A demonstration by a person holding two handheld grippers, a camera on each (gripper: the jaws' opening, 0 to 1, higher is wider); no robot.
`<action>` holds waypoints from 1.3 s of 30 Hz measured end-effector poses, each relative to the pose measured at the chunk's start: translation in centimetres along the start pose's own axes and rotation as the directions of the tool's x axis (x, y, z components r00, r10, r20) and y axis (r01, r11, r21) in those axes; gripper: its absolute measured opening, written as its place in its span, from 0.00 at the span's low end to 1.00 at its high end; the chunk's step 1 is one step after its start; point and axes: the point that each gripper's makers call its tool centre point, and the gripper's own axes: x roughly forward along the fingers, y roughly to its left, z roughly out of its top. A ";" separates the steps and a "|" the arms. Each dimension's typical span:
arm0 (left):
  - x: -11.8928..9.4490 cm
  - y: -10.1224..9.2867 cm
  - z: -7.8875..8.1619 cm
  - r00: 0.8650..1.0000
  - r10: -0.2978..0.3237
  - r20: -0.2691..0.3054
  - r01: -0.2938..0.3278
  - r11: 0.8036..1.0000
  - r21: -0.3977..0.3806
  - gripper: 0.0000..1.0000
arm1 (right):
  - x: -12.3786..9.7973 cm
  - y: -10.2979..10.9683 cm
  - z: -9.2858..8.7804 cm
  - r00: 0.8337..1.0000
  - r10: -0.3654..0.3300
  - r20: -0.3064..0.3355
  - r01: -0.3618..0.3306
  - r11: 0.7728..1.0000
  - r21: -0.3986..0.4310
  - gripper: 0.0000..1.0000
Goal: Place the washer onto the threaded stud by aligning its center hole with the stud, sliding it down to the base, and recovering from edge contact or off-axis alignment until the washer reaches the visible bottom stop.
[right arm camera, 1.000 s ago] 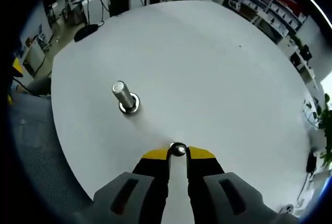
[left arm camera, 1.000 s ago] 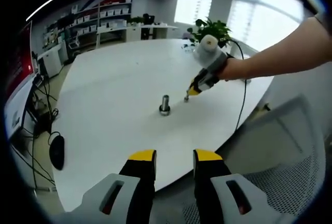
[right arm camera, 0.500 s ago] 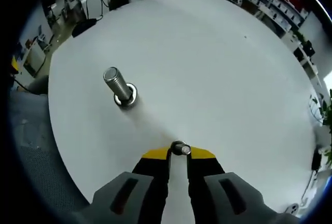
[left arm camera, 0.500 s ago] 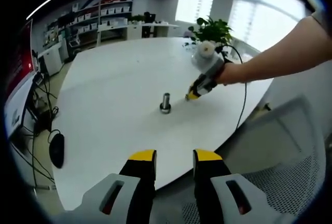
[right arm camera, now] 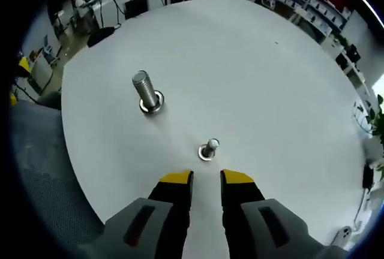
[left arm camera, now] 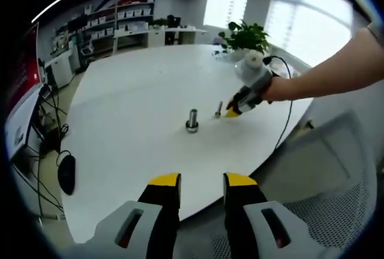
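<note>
Left gripper view. The left claw [left arm camera: 202, 182] is held back over the near edge of the round white worktop [left arm camera: 132, 97], its yellow-tipped jaws spread with nothing between them. Near the middle of the worktop a large threaded stud [left arm camera: 192, 120] stands upright on its base. Just to its right stands a smaller stud [left arm camera: 218, 110], also upright. The right claw [left arm camera: 233, 111], carried by a person's hand [left arm camera: 273, 88], sits just beside the smaller stud. A potted plant [left arm camera: 245, 34] stands at the far edge and a mesh chair [left arm camera: 327, 169] lies to the right.

Right gripper view. The right claw [right arm camera: 206, 178] has its jaws apart and grips nothing. Just ahead of the tips the smaller stud [right arm camera: 209, 149] stands on a flat ring, apparently the washer [right arm camera: 206, 154], which lies at its foot on the worktop [right arm camera: 252, 73]. The large stud [right arm camera: 146, 93] stands well apart to the left.
</note>
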 end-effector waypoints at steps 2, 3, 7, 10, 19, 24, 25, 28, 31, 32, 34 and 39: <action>0.0 0.0 0.0 1.000 -0.002 0.003 0.002 1.000 0.001 0.26 | -0.8 0.1 0.1 0.999 0.005 0.040 -0.006 0.999 0.040 0.20; 0.0 0.0 0.1 1.000 -0.003 0.004 0.003 1.000 0.001 0.26 | -1.5 -0.1 -0.1 0.999 0.001 0.049 -0.004 0.999 0.051 0.20; -0.1 -0.2 0.2 1.000 -0.007 0.013 0.007 1.000 0.002 0.26 | -3.9 -0.5 -0.1 0.994 -0.004 0.109 -0.003 0.998 0.066 0.21; -0.1 -0.2 0.4 1.000 -0.009 0.022 0.009 1.000 0.001 0.26 | -6.0 -0.5 0.4 0.982 -0.013 0.189 -0.012 0.991 0.130 0.22; -0.6 0.4 0.6 0.999 0.012 0.049 -0.010 0.999 -0.035 0.27 | -11.3 -0.8 -0.9 0.957 -0.050 0.286 0.003 0.987 0.160 0.23; -0.5 0.4 0.7 0.998 0.014 0.057 -0.011 0.999 -0.052 0.28 | -13.7 -0.6 -1.7 0.943 -0.046 0.328 -0.021 0.980 0.199 0.24; -0.6 0.5 0.7 0.998 0.016 0.056 -0.013 0.998 -0.058 0.28 | -14.3 -0.4 -1.4 0.934 -0.043 0.354 -0.032 0.978 0.206 0.24; -0.5 0.9 0.4 0.999 0.027 0.046 -0.023 0.995 -0.093 0.28 | -15.9 1.3 -1.3 0.919 0.028 0.394 -0.133 0.961 0.241 0.26; -0.6 1.2 0.6 0.998 0.040 0.057 -0.034 0.994 -0.103 0.29 | -17.2 2.3 -1.0 0.892 0.041 0.450 -0.141 0.971 0.193 0.26; -0.6 1.2 0.7 0.997 0.046 0.064 -0.039 0.994 -0.106 0.29 | -17.4 2.5 -1.0 0.886 0.045 0.462 -0.142 0.974 0.178 0.26; -0.8 1.4 0.9 0.996 0.055 0.073 -0.046 0.992 -0.115 0.29 | -17.8 3.3 -1.3 0.879 0.061 0.473 -0.156 0.974 0.165 0.26; -1.6 1.7 2.1 0.987 0.070 0.145 -0.050 0.989 -0.139 0.28 | -18.5 4.4 -1.4 0.850 0.071 0.521 -0.181 0.970 0.162 0.27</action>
